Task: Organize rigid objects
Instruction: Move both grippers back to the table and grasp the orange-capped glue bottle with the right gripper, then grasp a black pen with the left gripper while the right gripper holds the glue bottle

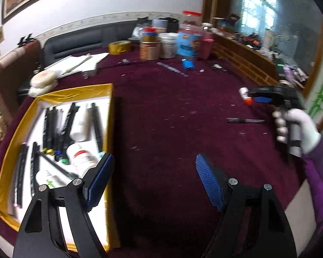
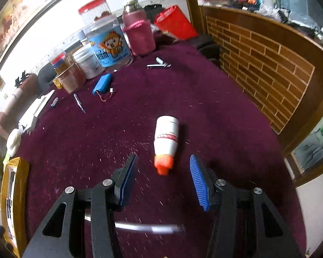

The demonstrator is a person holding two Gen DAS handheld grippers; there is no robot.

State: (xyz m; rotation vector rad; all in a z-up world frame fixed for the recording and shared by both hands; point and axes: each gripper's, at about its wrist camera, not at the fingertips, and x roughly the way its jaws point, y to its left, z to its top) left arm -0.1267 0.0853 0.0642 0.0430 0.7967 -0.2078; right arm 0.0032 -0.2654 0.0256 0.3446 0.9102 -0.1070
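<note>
1. Gold-rimmed tray [image 1: 53, 95], left of the spread, empty left gripper [image 1: 155, 185], already holds pens and bottles.
2. Right gripper [image 2: 163, 178], spread, empty; orange-capped bottle [image 2: 166, 138] lies just ahead, still loose.

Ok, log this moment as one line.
right tool: open, nearing white bottle lying on cloth | left tool: open, empty, beside gold tray

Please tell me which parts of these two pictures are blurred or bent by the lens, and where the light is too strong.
Left wrist view: the pens and bottles in the gold-edged tray are smeared, the gloved hand is soft, the window is overexposed.
Right wrist view: the white bottle with orange cap is fairly sharp, a pale streak near the bottom is motion-blurred, the brick-patterned panel curves from fisheye distortion.
</note>
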